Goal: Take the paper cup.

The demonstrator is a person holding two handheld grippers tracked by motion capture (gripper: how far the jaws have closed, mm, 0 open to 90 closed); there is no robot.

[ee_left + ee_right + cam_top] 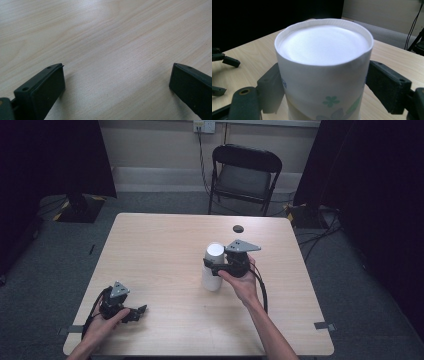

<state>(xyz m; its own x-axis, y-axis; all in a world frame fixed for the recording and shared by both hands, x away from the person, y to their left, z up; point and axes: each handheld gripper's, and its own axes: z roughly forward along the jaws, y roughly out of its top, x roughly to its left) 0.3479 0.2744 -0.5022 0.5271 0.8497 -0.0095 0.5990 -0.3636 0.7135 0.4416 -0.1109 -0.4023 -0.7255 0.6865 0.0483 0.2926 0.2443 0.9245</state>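
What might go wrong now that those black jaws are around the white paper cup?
The paper cup is thin-walled, so the right gripper could dent or crush it if the jaws squeeze hard; its rim already looks slightly uneven. It stands upside down and tall on the table, gripped from one side, so a sideways nudge might tip it. If one pad touches first, the cup may slide rather than lift cleanly.

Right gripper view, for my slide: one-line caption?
Right tongs close around an upside-down paper cup on the wooden table.
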